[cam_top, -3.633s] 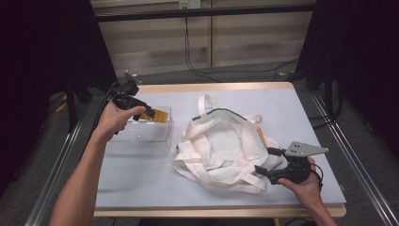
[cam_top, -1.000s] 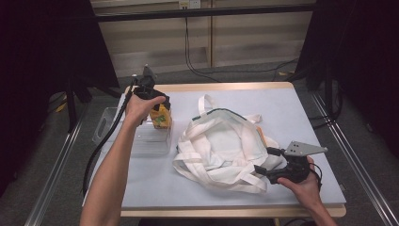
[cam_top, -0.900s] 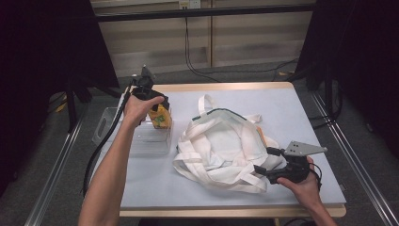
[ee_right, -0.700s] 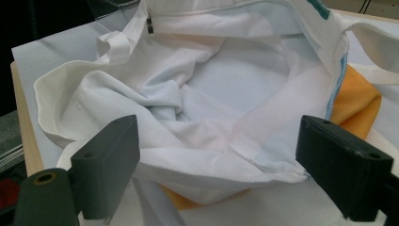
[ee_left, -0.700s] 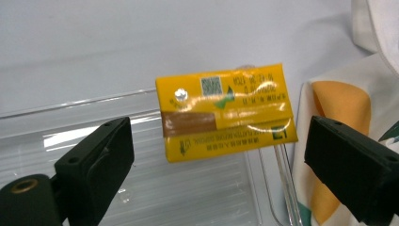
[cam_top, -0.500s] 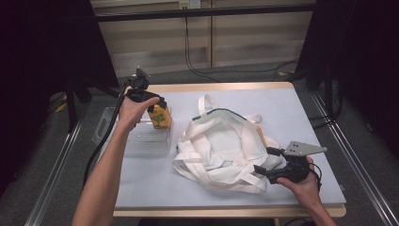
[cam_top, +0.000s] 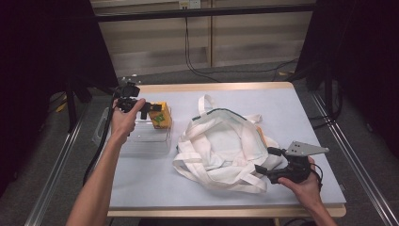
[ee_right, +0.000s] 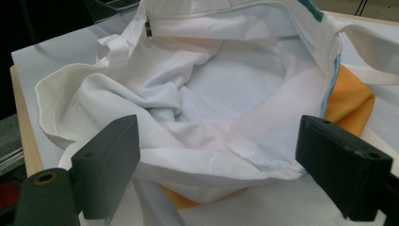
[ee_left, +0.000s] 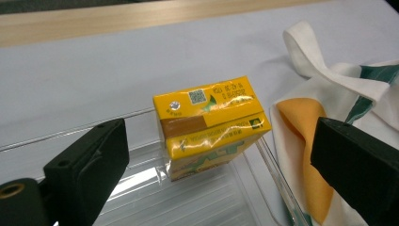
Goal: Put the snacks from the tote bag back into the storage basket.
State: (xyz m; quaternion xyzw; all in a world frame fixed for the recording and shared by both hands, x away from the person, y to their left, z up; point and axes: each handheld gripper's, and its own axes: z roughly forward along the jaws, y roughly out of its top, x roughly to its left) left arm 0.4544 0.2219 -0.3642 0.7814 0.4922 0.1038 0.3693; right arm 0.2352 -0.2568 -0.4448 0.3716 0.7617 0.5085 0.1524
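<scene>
A yellow drink carton (cam_top: 161, 114) (ee_left: 211, 125) stands tilted at the far right corner of a clear plastic box (cam_top: 141, 141) (ee_left: 188, 202). My left gripper (cam_top: 147, 107) (ee_left: 219, 136) is just left of it, open, with both jaws clear of the carton's sides. A white tote bag (cam_top: 221, 146) (ee_right: 211, 94) lies crumpled and open-mouthed in the middle of the table, with orange fabric (ee_right: 348, 99) (ee_left: 306, 136) showing at its edge. My right gripper (cam_top: 266, 160) (ee_right: 219, 136) is at the bag's near right edge, open, its jaws spread wide on either side of the cloth.
The grey table top (cam_top: 291, 113) has a wooden rim (cam_top: 216, 87). A black frame and cables (cam_top: 188, 52) are behind it, and a metal rail (cam_top: 61, 160) runs along the left side. The bag's handles (cam_top: 203, 101) trail toward the back.
My left gripper has let go of the carton and drawn back to the left. The carton stays at the box's corner. The right gripper and the bag have not moved.
</scene>
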